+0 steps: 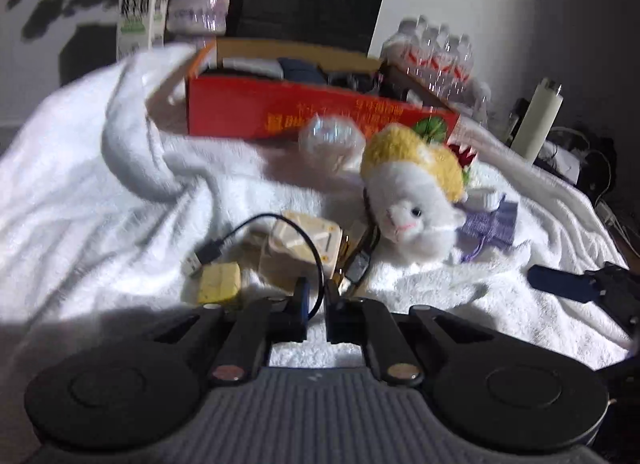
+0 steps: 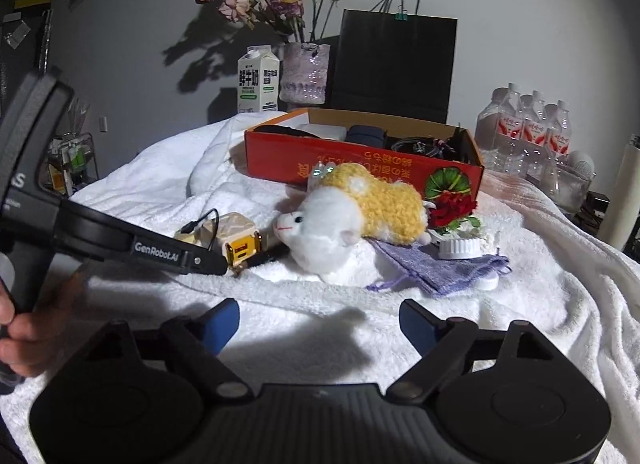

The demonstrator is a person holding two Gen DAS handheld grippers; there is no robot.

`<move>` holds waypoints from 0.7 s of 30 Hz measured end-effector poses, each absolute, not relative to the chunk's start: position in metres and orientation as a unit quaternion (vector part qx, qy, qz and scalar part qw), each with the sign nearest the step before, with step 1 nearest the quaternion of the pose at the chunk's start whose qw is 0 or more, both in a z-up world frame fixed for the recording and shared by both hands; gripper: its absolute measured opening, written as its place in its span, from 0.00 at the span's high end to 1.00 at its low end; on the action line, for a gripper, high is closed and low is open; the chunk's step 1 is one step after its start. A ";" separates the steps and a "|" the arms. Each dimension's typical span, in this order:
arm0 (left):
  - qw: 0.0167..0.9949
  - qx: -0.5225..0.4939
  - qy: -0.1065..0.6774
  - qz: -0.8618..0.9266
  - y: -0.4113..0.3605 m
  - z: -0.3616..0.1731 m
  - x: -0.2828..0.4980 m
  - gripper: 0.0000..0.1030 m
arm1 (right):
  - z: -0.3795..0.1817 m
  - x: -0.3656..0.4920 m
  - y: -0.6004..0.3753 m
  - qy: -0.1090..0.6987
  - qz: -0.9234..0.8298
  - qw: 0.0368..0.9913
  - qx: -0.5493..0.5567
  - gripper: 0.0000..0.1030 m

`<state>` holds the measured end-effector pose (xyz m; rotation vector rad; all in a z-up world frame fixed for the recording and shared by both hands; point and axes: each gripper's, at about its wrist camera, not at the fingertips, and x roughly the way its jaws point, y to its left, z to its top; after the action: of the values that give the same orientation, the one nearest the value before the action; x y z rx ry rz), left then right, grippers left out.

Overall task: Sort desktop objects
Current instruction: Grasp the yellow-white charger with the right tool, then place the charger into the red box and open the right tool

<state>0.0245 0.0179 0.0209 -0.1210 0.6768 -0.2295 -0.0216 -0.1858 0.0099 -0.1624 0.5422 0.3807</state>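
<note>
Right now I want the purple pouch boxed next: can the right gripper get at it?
Probably yes. The right gripper stands open, and only bare white towel lies between it and the purple pouch; the plush toy sits behind.

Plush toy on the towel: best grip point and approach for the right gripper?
Grip the plush toy across its yellow back, coming from above and the near side. It lies on its side, head toward the left gripper, and the right gripper is open with bare towel between.

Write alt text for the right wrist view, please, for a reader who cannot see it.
The open right gripper hovers over a white towel, facing a white-and-yellow plush toy before a red box. At left, the left gripper reaches a beige charger.
</note>
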 end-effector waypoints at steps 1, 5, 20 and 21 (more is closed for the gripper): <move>0.940 -0.059 0.317 -0.111 0.022 0.027 0.017 0.96 | 0.010 -0.020 -0.183 0.265 0.191 0.942 -0.082 0.18; 0.949 -0.088 0.287 -0.101 0.044 0.055 -0.006 0.96 | 0.013 -0.014 -0.167 0.257 0.221 0.937 -0.090 0.19; 0.960 -0.132 0.244 -0.031 0.102 0.086 -0.044 0.97 | 0.001 0.072 -0.087 0.279 0.335 0.880 -0.189 0.57; 0.960 -0.135 0.244 -0.032 0.102 0.088 -0.045 0.97 | 0.003 0.069 -0.087 0.283 0.333 0.880 -0.188 0.61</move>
<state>-0.0447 0.1015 0.0875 -0.2734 0.4949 -0.0656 0.0694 -0.0873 0.0034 -0.3918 0.5903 0.6942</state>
